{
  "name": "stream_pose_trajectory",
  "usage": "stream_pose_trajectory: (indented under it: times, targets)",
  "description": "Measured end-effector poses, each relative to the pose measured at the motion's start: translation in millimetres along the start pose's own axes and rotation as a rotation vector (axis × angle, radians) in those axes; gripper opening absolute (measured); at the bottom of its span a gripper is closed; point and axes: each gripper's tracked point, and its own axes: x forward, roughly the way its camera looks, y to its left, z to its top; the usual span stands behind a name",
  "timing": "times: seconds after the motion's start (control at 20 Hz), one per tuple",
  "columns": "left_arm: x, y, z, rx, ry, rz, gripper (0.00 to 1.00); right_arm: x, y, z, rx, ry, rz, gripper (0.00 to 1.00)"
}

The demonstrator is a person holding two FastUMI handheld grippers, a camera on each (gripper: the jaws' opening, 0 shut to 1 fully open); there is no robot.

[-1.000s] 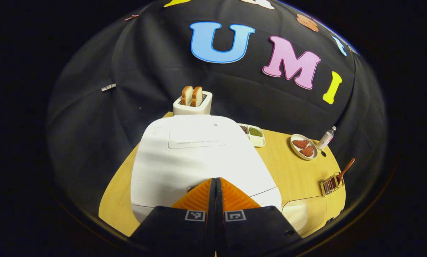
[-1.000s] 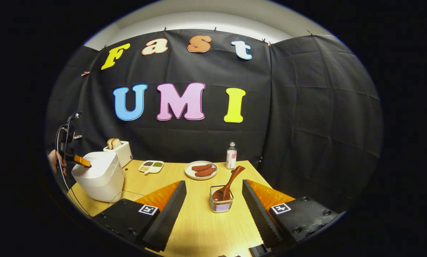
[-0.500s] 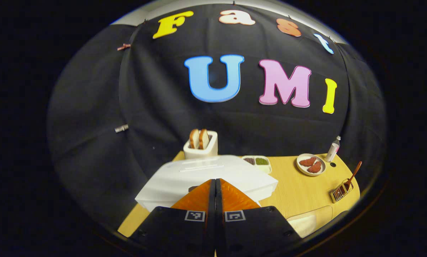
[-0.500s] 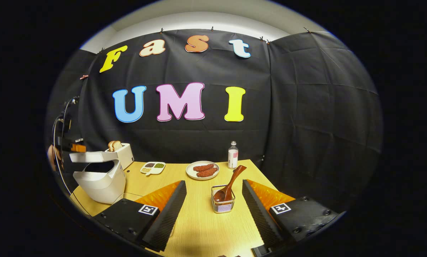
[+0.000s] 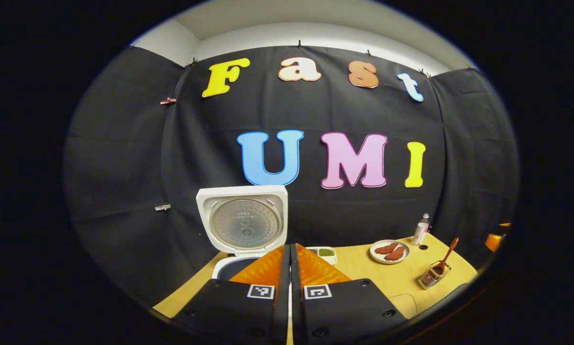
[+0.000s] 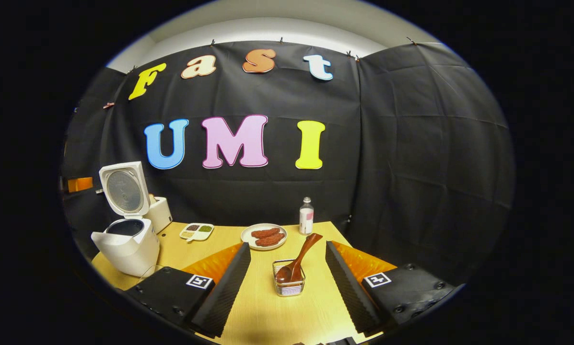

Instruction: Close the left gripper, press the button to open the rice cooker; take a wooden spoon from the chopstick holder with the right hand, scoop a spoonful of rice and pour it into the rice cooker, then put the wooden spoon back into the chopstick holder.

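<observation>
The rice cooker [image 6: 126,242] stands at the left end of the wooden table [image 6: 267,306] with its lid [image 6: 123,189] raised upright, and the dark inner pot [image 6: 123,226] is visible below it; in the left gripper view the same lid [image 5: 242,221] stands just beyond the left gripper [image 5: 289,256], whose two fingers are pressed together with nothing between them. The right gripper [image 6: 287,268] has its fingers spread wide apart and it holds nothing; the chopstick holder [image 6: 289,283], a small wire basket, stands on the table between the two fingers but touches neither of them. The wooden spoon [image 6: 297,258] rests in this holder with the bowl down and the handle leaning up to the right. Behind it are a plate [image 6: 263,236] with reddish pieces, a small bottle [image 6: 306,216] and a divided dish [image 6: 196,231] with grains; a toaster [image 6: 159,214] is partly hidden behind the cooker.
</observation>
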Motion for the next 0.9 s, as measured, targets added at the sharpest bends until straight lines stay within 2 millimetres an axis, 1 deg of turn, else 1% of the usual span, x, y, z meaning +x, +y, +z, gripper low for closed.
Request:
stream_pose_trajectory:
  times: [0.15, 0.25, 0.3, 0.4, 0.45, 0.55, 0.6, 0.65, 0.7, 0.75, 0.8, 0.85, 0.9]
  targets:
    - [-24, -23, -16, 0.001, 0.033, -0.028, 0.09, 15, -10, 3, 0.001, -0.004, -0.002, 0.98]
    - [-34, -41, -33, 0.0, 0.07, -0.043, 0.1, 25, -16, 2, 0.005, 0.005, -0.002, 0.98]
    - [-38, -49, -41, 0.0, 0.086, -0.044, 0.14, 30, -20, -1, 0.003, 0.014, -0.003, 0.98]
    - [-44, -60, -52, -0.016, 0.117, -0.035, 0.15, 42, -28, -3, 0.004, 0.029, 0.002, 0.98]
    - [-48, -64, -54, -0.031, 0.124, -0.029, 0.17, 48, -31, -6, 0.008, 0.04, 0.007, 0.98]
    - [-53, -72, -55, -0.058, 0.122, -0.033, 0.27, 60, -39, -13, 0.007, 0.062, 0.007, 0.98]
    - [-57, -76, -53, -0.064, 0.117, -0.044, 0.4, 66, -42, -17, 0.009, 0.074, 0.01, 0.99]
    - [-60, -78, -55, -0.065, 0.114, -0.048, 0.5, 72, -43, -22, 0.011, 0.085, 0.017, 0.99]
    - [-63, -77, -55, -0.066, 0.111, -0.04, 0.68, 79, -43, -27, 0.012, 0.096, 0.027, 0.98]
    - [-65, -77, -55, -0.069, 0.111, -0.032, 0.73, 86, -42, -31, 0.012, 0.109, 0.04, 0.98]
    - [-66, -78, -59, -0.079, 0.113, -0.022, 0.88, 93, -43, -39, 0.013, 0.127, 0.052, 0.98]
    - [-69, -82, -63, -0.099, 0.12, -0.017, 0.93, 101, -43, -46, 0.019, 0.147, 0.068, 0.98]
    - [-72, -85, -68, -0.116, 0.13, -0.004, 0.96, 107, -40, -53, 0.029, 0.17, 0.09, 0.98]
